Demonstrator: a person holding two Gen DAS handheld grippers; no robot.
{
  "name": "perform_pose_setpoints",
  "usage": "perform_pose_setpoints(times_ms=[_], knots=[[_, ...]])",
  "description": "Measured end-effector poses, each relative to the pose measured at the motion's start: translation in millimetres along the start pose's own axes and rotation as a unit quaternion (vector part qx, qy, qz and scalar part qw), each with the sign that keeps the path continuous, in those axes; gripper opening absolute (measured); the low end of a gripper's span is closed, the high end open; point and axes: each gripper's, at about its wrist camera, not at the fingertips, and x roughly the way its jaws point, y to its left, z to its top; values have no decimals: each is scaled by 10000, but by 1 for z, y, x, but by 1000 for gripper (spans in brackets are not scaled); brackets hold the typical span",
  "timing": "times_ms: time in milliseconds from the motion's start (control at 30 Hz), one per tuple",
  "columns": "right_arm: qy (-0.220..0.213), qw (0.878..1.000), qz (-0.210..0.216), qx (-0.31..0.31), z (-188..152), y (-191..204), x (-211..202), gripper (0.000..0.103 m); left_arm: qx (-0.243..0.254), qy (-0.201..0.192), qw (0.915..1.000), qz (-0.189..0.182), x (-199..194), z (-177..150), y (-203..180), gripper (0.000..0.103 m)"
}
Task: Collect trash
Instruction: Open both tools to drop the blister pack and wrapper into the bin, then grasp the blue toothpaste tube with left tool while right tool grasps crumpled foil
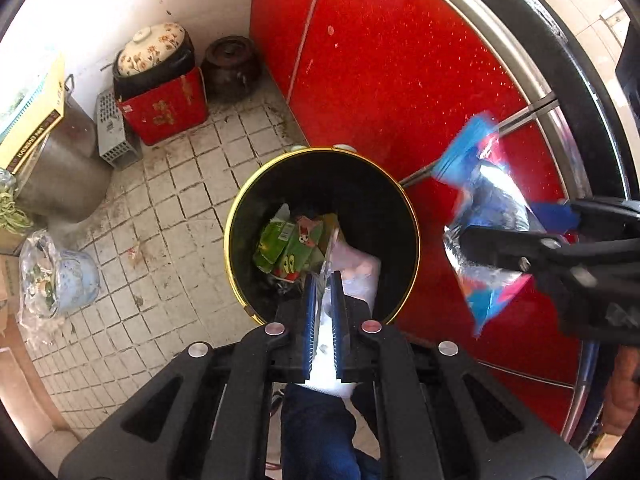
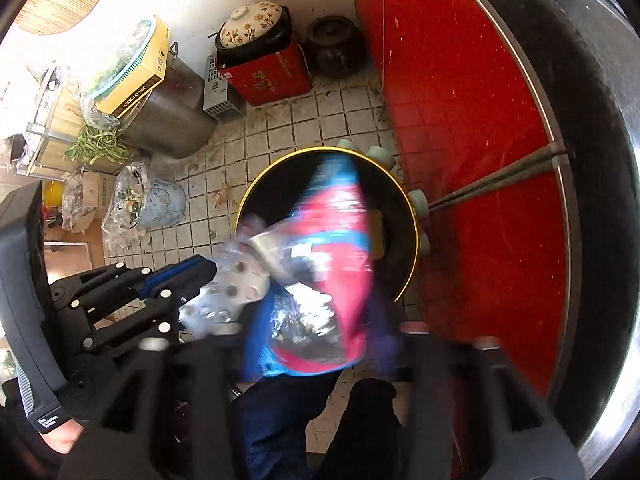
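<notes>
A black trash bin with a gold rim (image 1: 240, 208) stands on the tiled floor and holds green wrappers (image 1: 286, 250) and other litter. My left gripper (image 1: 323, 280) is just above the bin's near rim, shut on a clear and white plastic wrapper (image 1: 352, 276) that hangs into the bin. My right gripper (image 1: 516, 236) is right of the bin, shut on a blue, pink and silver snack bag (image 1: 484, 208). In the right wrist view the bag (image 2: 328, 248) is blurred and hangs over the bin (image 2: 414, 248); the left gripper (image 2: 208, 276) shows at left with its wrapper (image 2: 236, 280).
A red cabinet (image 1: 400, 80) rises right behind the bin. In the corner stand a red box (image 1: 164, 108) with a floral-lidded pot, a brown jar (image 1: 232, 64) and a steel pot (image 1: 64, 168). A bagged blue bowl (image 1: 60, 280) lies on the floor at left.
</notes>
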Motion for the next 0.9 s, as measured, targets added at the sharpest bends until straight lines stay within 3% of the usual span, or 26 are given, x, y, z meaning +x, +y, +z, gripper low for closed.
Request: perform_pose_setpoints(times_ms=[133, 167, 200, 267, 333, 467, 633, 767, 900], knots=[[-33, 9999, 94, -24, 1, -1, -2, 72, 60, -7, 10000, 52, 2, 1, 0, 7], [-39, 9999, 118, -36, 1, 0, -3, 72, 53, -14, 10000, 53, 1, 0, -1, 16], [-50, 9999, 109, -44, 1, 1, -5, 73, 44, -24, 10000, 42, 0, 0, -1, 42], [-101, 9998, 155, -53, -1, 3, -12, 75, 32, -164, 9999, 33, -8, -3, -3, 80], [-196, 9996, 211, -30, -4, 4, -22, 77, 102, -350, 9993, 116, -18, -5, -6, 82], [-506, 9979, 391, 85, -17, 0, -57, 83, 260, -325, 9988, 262, -33, -9, -15, 90], [-1192, 9921, 342, 202, -52, -17, -131, 89, 602, -610, 9957, 353, -73, -12, -40, 92], [-1849, 9803, 103, 689, -100, -60, -196, 92, 1267, -926, 9869, 371, -106, -10, -89, 93], [-2506, 9549, -450, 1526, -173, -126, -257, 93, 2153, -1140, 9698, -122, -124, -9, -173, 93]])
